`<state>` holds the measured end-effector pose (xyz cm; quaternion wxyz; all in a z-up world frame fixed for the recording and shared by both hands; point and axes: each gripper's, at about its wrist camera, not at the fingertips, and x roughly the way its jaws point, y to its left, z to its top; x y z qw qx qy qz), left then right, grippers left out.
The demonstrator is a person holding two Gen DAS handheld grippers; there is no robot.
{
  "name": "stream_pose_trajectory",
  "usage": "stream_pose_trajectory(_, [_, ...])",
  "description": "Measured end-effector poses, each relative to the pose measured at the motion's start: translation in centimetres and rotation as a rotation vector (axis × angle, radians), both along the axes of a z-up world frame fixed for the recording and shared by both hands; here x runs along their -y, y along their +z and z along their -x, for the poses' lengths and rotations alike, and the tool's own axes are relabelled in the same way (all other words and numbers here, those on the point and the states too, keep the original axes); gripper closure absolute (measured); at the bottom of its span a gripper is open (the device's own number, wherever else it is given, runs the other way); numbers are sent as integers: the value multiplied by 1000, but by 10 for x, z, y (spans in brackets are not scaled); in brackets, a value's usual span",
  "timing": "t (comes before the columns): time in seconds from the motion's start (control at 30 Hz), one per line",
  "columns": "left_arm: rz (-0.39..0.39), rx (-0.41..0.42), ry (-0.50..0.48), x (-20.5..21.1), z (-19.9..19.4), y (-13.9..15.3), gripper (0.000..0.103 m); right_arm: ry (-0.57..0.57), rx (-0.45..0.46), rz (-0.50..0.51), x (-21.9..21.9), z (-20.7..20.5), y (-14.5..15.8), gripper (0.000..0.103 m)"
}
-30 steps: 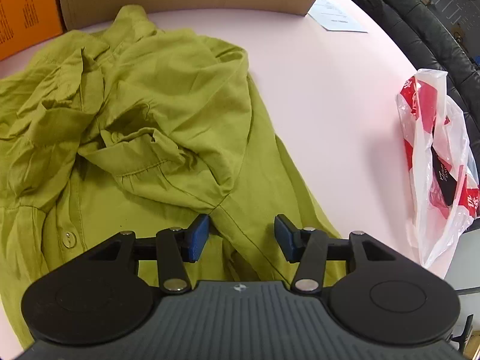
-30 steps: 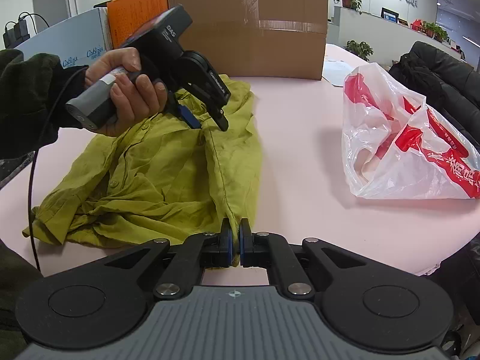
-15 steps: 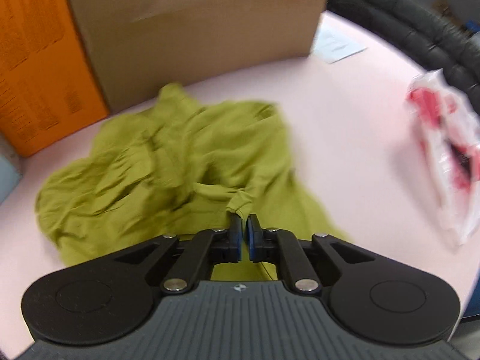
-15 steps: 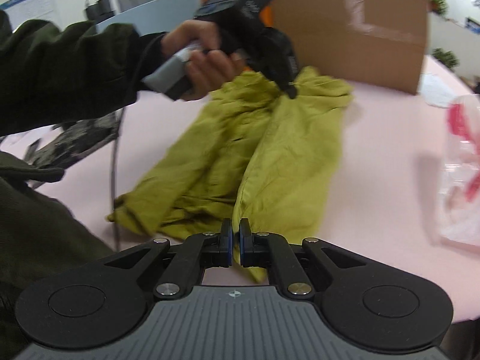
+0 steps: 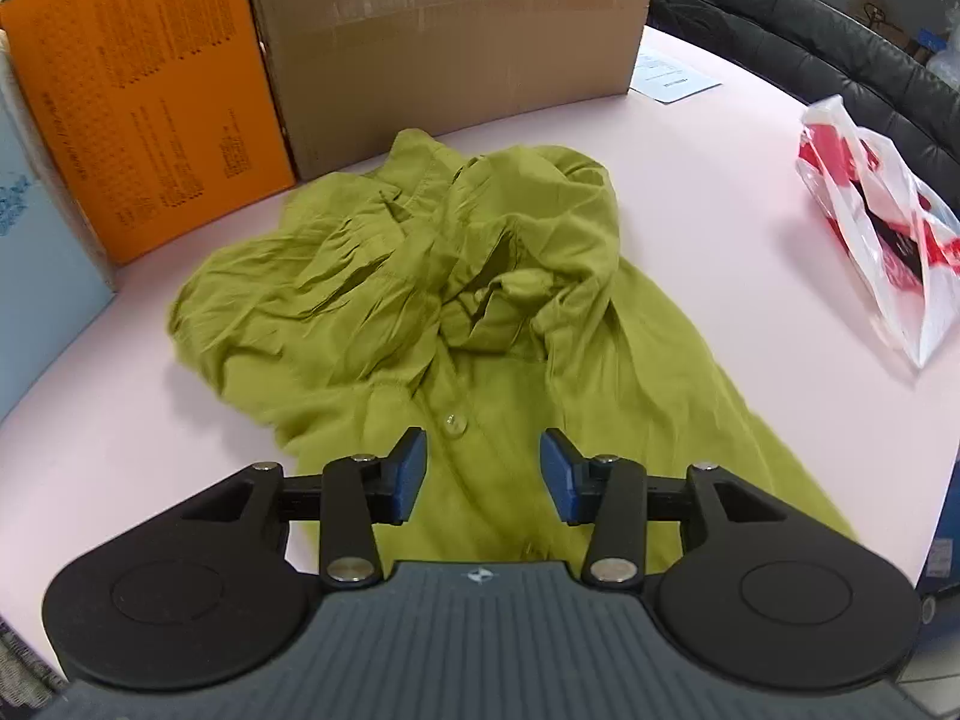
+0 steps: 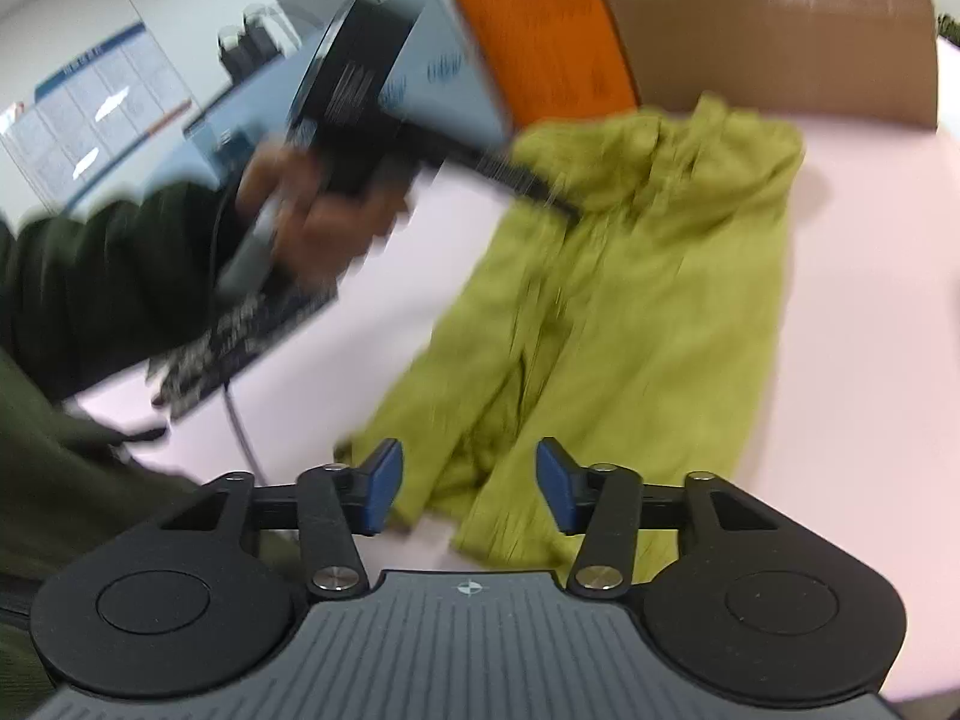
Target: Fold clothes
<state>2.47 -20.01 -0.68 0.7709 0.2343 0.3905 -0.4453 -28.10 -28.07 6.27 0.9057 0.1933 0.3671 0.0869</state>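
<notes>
1. Left gripper point(image 5: 483, 474): jaws spread, having just been opening; nothing pinched. Green cloth lies below the gap, pads clear of it. Judged a release after laying a fold.
2. Right gripper point(image 6: 468, 483): jaws likewise spread, also just opened, empty. It hangs over the shirt's near hem, which lies loose under the gap.
3. Olive-green button shirt point(image 5: 456, 324): lies on the pink table point(image 5: 708, 192), bunched and creased at the collar end, flatter toward the grippers. One button point(image 5: 454, 423) shows just beyond the left jaws, so the placket faces up.
4. Right-wrist view is motion-blurred; the person's left hand point(image 6: 324, 234), in a dark sleeve, carries its tool over the shirt's left edge.
5. Fold judged partial: sleeves still heaped, needs smoothing.
6. Farther: red-and-white plastic bag point(image 5: 876, 228) to the right, well apart from the shirt. Orange box point(image 5: 138, 90) and cardboard box point(image 5: 444, 36) stand along the far edge, near the collar.
</notes>
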Motion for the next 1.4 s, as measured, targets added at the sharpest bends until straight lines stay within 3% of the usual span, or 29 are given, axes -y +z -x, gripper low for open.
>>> stream_pose_trajectory(0.1, [4, 110, -37, -17, 8, 14, 63, 7, 56, 92, 28, -13, 34, 54])
stream_pose_trajectory(0.23, [79, 235, -42, -26, 6, 44, 59, 14, 69, 255, 75, -47, 58, 54])
stream_pose_trajectory(0.4, [101, 454, -130, 11, 39, 49, 52, -26, 38, 327, 137, -98, 65, 53])
stream_pose_trajectory(0.43, [98, 457, -150, 24, 45, 45, 52, -49, 37, 326, 147, -104, 63, 49])
stream_pose_trajectory(0.53, [90, 385, -153, 71, 46, 25, 51, -111, 34, 284, 169, -124, 49, 44])
stream_pose_trajectory(0.6, [51, 291, -79, 101, 31, 4, 52, -151, 20, 245, 182, -130, 38, 44])
stream_pose_trajectory(0.63, [31, 239, -34, 114, 20, -6, 62, -164, 16, 226, 187, -132, 32, 44])
stream_pose_trajectory(0.67, [11, 186, 11, 126, 10, -17, 83, -175, 14, 208, 191, -133, 27, 44])
stream_pose_trajectory(0.7, [3, 153, 48, 132, 1, -22, 96, -186, 11, 191, 194, -133, 22, 44])
stream_pose_trajectory(0.73, [-4, 119, 84, 137, -8, -27, 103, -196, 8, 175, 198, -134, 17, 44])
stream_pose_trajectory(0.83, [76, 68, 176, 127, -27, -23, 103, -218, 18, 119, 208, -136, 6, 44])
stream_pose_trajectory(0.97, [-9, 42, 362, 107, -56, -39, 103, -188, 45, 73, 208, -148, -5, 42])
stream_pose_trajectory(1.07, [-57, -32, 464, 92, -75, -56, 102, -163, 46, 50, 202, -173, -13, 41])
stream_pose_trajectory(1.23, [-92, -22, 443, 92, -73, -57, 101, -110, 69, -127, 195, -234, -39, 41])
stream_pose_trajectory(1.4, [-98, 8, 408, 83, -65, -48, 95, -195, -14, -130, 195, -299, -81, 42])
